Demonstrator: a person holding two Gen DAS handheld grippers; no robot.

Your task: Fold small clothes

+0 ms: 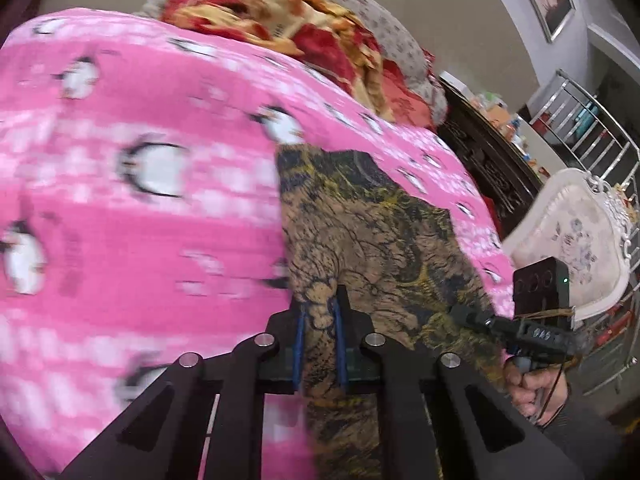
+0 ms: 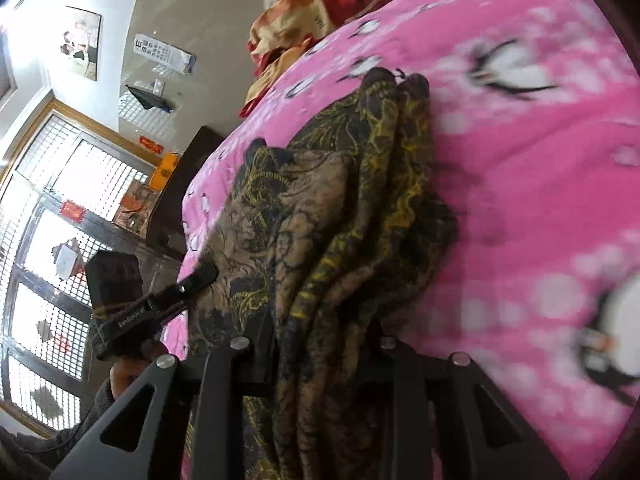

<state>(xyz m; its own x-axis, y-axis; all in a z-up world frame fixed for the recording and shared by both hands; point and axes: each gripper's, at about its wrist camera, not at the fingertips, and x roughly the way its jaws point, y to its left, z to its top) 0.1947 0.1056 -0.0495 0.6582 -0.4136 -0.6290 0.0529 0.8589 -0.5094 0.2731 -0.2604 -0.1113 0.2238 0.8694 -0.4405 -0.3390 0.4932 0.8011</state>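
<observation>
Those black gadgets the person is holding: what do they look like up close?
Each is a matte black frame of angled, cut-out linkage bars joined by round silver pins. The left gripper has two narrow fingers lined with blue pads. Seen from it, the right gripper carries a black box with a small green light, white lettering, thin wires and a pistol-style handle. The hand wears a dark grey knit sleeve.

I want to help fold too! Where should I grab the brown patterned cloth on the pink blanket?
Probably by its near edge, coming from the front, low over the pink blanket. The brown cloth lies long and bunched, running away from you, so the near end is free. The left gripper and right gripper both pinch that end already.
</observation>
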